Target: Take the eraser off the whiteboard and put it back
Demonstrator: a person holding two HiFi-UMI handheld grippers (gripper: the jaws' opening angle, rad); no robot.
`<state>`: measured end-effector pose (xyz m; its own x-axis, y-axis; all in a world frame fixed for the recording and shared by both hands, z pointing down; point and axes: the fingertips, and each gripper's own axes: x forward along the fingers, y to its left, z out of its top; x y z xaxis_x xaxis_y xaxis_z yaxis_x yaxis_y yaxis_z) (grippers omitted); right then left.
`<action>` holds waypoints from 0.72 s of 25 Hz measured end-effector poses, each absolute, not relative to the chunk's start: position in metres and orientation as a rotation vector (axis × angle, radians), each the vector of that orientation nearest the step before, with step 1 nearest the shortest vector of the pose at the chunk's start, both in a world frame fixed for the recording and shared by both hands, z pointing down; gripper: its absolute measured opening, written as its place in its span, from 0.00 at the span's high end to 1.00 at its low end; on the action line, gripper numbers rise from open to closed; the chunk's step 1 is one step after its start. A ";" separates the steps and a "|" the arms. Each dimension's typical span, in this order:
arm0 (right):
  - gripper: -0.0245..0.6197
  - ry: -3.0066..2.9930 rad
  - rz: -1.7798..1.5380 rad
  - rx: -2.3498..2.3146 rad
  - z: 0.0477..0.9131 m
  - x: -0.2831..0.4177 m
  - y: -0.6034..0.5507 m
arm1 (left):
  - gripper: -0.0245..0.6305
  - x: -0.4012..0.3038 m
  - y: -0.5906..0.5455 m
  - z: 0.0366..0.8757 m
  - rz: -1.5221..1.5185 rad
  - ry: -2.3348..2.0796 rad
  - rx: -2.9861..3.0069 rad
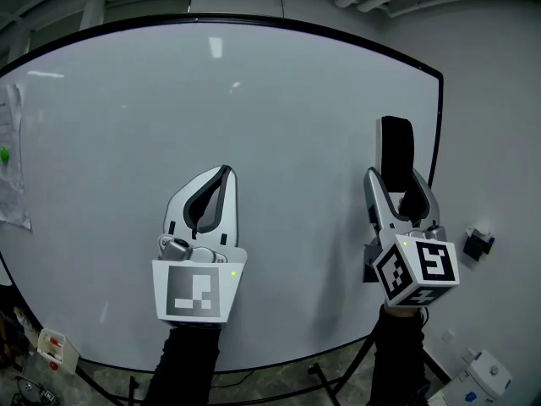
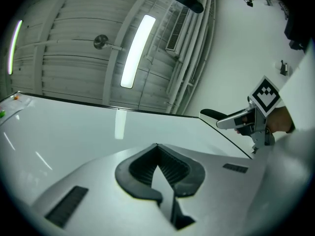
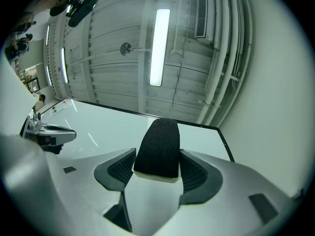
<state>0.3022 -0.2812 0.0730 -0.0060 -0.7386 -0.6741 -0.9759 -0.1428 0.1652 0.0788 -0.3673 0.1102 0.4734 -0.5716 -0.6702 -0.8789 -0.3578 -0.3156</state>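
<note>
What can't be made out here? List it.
- Head view: lower end of the black fabric-covered eraser, hidden inside the right tool; whether it touches the white whiteboard is unclear.
- Head view: print on the paper sheets at the left, too small and cut by the edge.
- Head view: small red-and-white item below the whiteboard, too small to identify.

- The right gripper (image 3: 157, 155) has its ribbed pads pressed on both sides of a black eraser (image 3: 158, 144).
- The whiteboard (image 3: 108, 127) lies behind it.
- The left gripper (image 3: 51, 132) shows at the left edge.
- A ceiling light (image 3: 158, 48) glows overhead.
</note>
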 end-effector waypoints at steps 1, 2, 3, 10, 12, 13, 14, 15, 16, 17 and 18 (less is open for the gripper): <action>0.53 1.771 0.931 -1.927 0.071 0.303 -0.281 | 0.95 0.085 -0.367 0.107 0.606 1.178 -2.069; 0.53 1.765 0.935 -1.929 0.067 0.308 -0.280 | 0.95 0.092 -0.365 0.101 0.608 1.160 -2.070; 0.53 1.761 0.937 -1.930 0.061 0.319 -0.281 | 0.95 0.101 -0.361 0.093 0.610 1.147 -2.067; 0.53 1.801 0.935 -1.895 0.040 0.390 -0.296 | 0.95 0.152 -0.367 0.085 0.587 1.244 -2.032; 0.53 1.801 0.946 -1.886 0.031 0.409 -0.298 | 0.95 0.162 -0.372 0.088 0.579 1.278 -2.019; 0.53 1.802 0.952 -1.880 0.027 0.418 -0.300 | 0.95 0.167 -0.372 0.087 0.578 1.288 -2.011; 0.53 1.807 0.955 -1.870 0.023 0.426 -0.303 | 0.95 0.173 -0.370 0.084 0.578 1.296 -2.001; 0.53 1.814 0.955 -1.858 0.020 0.434 -0.306 | 0.95 0.179 -0.367 0.080 0.579 1.302 -1.990; 0.53 1.823 0.952 -1.846 0.018 0.442 -0.309 | 0.95 0.185 -0.364 0.075 0.580 1.307 -1.979; 0.53 1.829 0.949 -1.834 0.016 0.449 -0.312 | 0.95 0.191 -0.361 0.071 0.582 1.312 -1.968; 0.53 1.832 0.947 -1.824 0.014 0.457 -0.315 | 0.95 0.197 -0.358 0.066 0.583 1.316 -1.957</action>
